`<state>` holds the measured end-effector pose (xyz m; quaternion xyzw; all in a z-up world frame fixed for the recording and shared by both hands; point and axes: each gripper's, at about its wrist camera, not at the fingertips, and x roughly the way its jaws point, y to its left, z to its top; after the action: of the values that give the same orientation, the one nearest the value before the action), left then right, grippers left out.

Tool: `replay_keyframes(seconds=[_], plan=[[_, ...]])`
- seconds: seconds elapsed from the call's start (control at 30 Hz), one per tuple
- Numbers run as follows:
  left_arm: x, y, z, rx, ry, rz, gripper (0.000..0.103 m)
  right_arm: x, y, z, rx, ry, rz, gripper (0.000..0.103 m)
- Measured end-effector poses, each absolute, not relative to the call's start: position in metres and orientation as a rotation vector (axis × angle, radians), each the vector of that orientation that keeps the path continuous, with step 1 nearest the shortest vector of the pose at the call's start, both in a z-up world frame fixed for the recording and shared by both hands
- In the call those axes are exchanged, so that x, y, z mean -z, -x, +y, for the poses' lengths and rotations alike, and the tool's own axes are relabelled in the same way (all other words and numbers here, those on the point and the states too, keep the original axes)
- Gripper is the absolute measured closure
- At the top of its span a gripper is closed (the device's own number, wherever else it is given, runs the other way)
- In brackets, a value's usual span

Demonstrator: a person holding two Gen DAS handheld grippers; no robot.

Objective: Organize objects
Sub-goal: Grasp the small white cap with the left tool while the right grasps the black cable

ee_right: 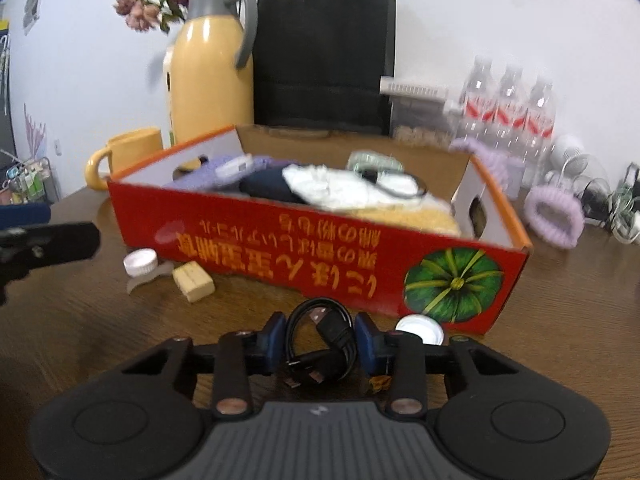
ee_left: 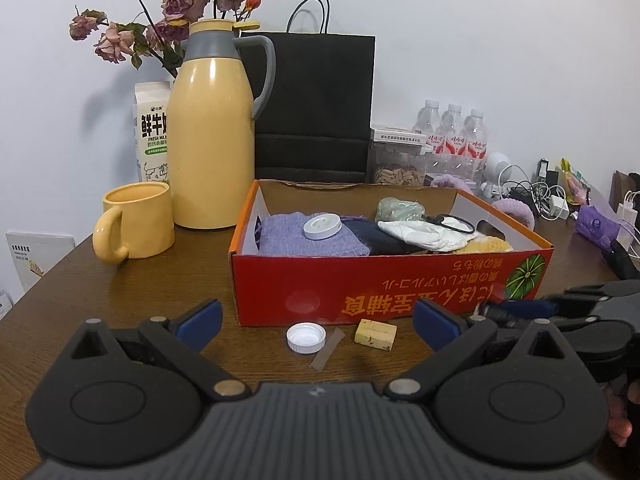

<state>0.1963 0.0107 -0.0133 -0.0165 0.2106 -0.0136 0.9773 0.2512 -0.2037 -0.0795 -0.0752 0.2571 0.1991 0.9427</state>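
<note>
Where cloths fill red box (ee_left: 400, 292), button (ee_left: 322, 227) atop

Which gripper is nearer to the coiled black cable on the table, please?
Right. The right gripper has its fingers on either side of the coiled black cable. The left gripper stands open further along the red box, over the white cap.

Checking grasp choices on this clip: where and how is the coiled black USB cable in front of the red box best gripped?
Grip the black USB cable across its whole bundled coil, coming from the near side at a shallow downward angle. It lies flat on the table, loops stacked together, so pinching opposite sides gathers every strand.
</note>
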Motion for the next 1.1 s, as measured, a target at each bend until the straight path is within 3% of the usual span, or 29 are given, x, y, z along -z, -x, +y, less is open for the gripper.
replay_keyframes(seconds=[0.2, 0.7, 1.1], plan=[[0.014, -0.199, 0.012, 0.015, 0.034, 0.434, 0.0, 0.072, -0.23, -0.203, -0.4, 0.164, 0.426, 0.067], [0.02, -0.211, 0.022, -0.019, 0.026, 0.494, 0.0, 0.065, -0.22, -0.207, -0.407, 0.14, 0.388, 0.067], [0.041, -0.248, 0.038, -0.093, 0.048, 0.669, 0.0, 0.063, -0.215, -0.207, -0.435, 0.127, 0.391, 0.067]])
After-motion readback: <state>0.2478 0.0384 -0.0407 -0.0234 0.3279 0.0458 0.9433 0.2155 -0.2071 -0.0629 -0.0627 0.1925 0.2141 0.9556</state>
